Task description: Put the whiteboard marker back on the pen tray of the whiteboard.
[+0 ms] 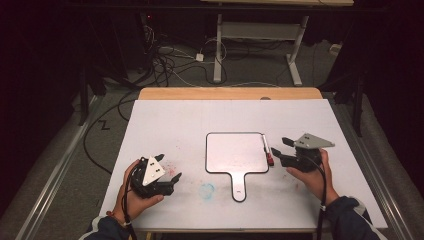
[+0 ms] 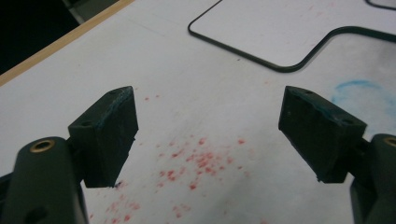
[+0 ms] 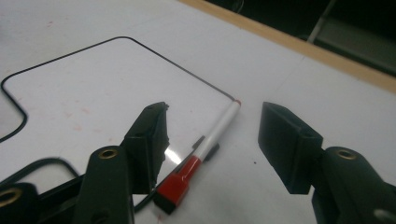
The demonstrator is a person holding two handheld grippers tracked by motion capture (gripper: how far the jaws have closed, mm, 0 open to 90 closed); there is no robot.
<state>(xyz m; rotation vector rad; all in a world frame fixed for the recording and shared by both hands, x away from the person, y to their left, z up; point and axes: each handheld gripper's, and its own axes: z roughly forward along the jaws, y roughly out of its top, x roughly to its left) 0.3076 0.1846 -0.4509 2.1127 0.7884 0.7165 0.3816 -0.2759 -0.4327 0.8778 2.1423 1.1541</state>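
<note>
Red-capped marker lies flat on the table just beside the right edge of the small handled whiteboard, red cap toward the person; right gripper hangs low over it, jaws spread wide to either side of the barrel, nothing held, so this looks like the reach-to-grasp step. Next move likely calls for dropping the last bit and closing across the barrel without nudging it onto the board. Left gripper is parked wide open and empty over the red-speckled table, left of the board.
</note>
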